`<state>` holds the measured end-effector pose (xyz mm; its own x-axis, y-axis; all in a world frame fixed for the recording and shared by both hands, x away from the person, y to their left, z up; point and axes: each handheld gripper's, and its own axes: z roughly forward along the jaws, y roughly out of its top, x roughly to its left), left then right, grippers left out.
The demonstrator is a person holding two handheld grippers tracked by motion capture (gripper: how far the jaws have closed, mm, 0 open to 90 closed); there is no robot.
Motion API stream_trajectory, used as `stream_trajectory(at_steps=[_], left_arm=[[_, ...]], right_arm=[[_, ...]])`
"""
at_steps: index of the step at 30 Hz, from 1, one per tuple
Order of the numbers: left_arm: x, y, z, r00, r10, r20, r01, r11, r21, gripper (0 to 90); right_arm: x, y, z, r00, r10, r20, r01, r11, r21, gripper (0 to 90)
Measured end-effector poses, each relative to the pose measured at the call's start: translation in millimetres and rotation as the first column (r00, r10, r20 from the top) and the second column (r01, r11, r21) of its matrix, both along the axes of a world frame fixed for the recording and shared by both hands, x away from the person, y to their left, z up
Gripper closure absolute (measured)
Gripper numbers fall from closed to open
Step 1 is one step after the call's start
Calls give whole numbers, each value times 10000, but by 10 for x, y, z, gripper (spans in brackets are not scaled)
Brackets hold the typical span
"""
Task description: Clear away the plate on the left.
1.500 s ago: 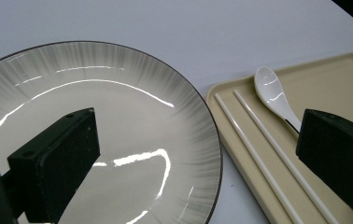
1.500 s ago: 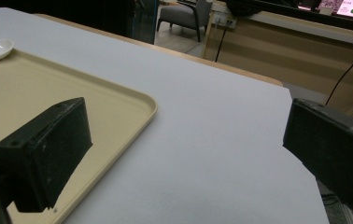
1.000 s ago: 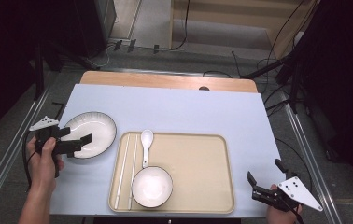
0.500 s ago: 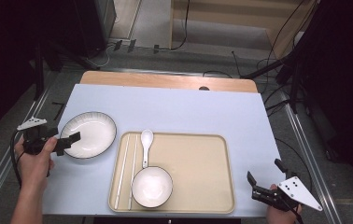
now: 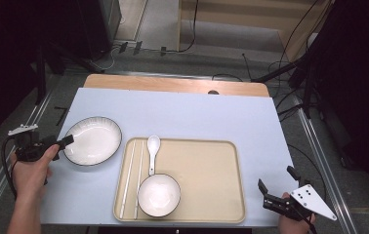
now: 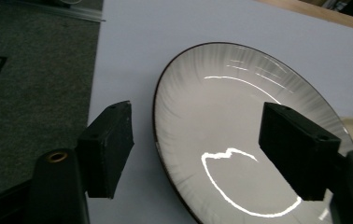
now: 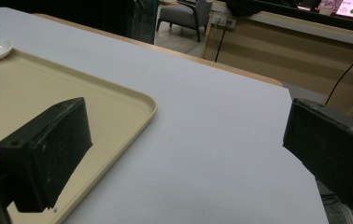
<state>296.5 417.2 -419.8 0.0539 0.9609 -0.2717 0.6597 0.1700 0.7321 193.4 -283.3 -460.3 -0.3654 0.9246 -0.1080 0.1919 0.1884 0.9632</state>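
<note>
Nearest, my right gripper (image 5: 276, 191), parked at the table's near right corner just off the tray (image 5: 212, 195): jaws spread wide, nothing between them, idle; in the right gripper view the tray's rounded corner lies by one jaw and bare table by the other. On the tray, near end: bowl (image 5: 159, 194), white, dark-rimmed, upright, already seated. Beside it along the tray's left edge: chopsticks (image 5: 130, 179), a pair, laid lengthwise, seated. Just beyond the bowl: spoon (image 5: 152, 152), white, handle pointing back toward the bowl, seated. Left of the tray, still on the bare table and close beside its far left corner: plate (image 5: 93, 140), white with a dark rim, flat, the item in hand. At its left rim: my left gripper (image 5: 60, 147), jaws partly apart and just been closing; in the left gripper view the plate (image 6: 240, 144) rim runs between them, one jaw outside on the table side, the other over the plate's inner face, pads not yet pressing, so no grip so far. Judged status: bowl, chopsticks and spoon done; plate outstanding. Remaining, as I read it: finish pinching the rim, lift, carry rightward, set down on the tray's free right half
</note>
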Motion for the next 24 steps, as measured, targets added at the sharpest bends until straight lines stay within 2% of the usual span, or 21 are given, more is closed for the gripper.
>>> stream_trajectory(at_steps=[7, 12, 15, 16, 18, 22, 24], left_arm=[[16, 75, -82, 9992, 253, -319, -271, 9980, -572, 413], [25, 93, -126, 9983, 280, -516, -310, 9978, -583, 453], [40, 87, -147, 9975, 235, -671, -284, 9969, -730, 528], [45, 84, -155, 9973, 212, -703, -264, 9969, -738, 528], [57, 78, -173, 9951, 217, -962, -282, 9974, -670, 587], [66, 83, -208, 9934, 199, -1128, -300, 9957, -877, 654], [70, 92, -223, 9923, 214, -1216, -353, 9930, -1131, 684]], right_arm=[[2, 5, -1, 10000, 23, -16, -23, 10000, -40, 14], [0, 3, 0, 10000, 9, -22, -9, 10000, -6, 14], [1, 10, 0, 10000, 23, -19, -23, 10000, -54, 14], [1, 10, 0, 10000, 23, -19, -23, 10000, -54, 14], [1, 11, 0, 10000, 18, -24, -18, 10000, -74, 14], [2, 9, -1, 10000, 18, -18, -18, 10000, -28, 14], [3, 9, -2, 10000, 20, -31, -20, 10000, -32, 14]])
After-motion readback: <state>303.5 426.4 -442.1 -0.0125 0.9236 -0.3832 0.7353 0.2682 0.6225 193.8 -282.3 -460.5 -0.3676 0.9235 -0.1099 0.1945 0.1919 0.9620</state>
